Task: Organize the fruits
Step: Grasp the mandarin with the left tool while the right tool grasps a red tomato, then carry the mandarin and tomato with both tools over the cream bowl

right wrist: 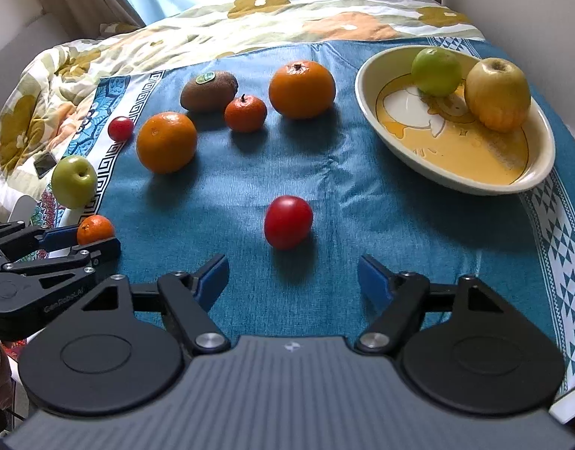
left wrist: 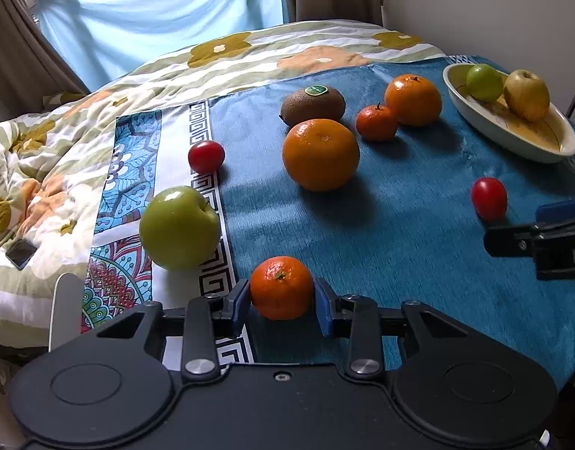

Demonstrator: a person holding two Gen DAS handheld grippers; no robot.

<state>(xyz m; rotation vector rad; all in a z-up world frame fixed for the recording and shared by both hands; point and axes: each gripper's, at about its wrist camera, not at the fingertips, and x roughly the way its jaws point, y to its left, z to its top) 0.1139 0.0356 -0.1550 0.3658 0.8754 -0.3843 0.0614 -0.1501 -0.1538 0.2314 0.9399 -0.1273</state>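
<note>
My left gripper (left wrist: 282, 302) is shut on a small mandarin (left wrist: 281, 287), also seen in the right wrist view (right wrist: 95, 228), low over the blue cloth. My right gripper (right wrist: 292, 281) is open and empty, just short of a red tomato (right wrist: 288, 227). A cream and yellow bowl (right wrist: 475, 157) at the right holds a green apple (right wrist: 435, 71) and a yellow apple (right wrist: 497, 93). Loose on the cloth lie a green apple (left wrist: 178, 227), a second tomato (left wrist: 206, 156), two large oranges (left wrist: 320, 154) (left wrist: 413, 95), a small mandarin (left wrist: 376, 122) and a kiwi (left wrist: 313, 105).
The blue cloth (right wrist: 362, 225) covers a table pushed against a bed with a flowered quilt (left wrist: 44, 157). A phone (left wrist: 21, 253) lies on the quilt at the left. A white chair back (left wrist: 64, 307) stands at the table's left edge.
</note>
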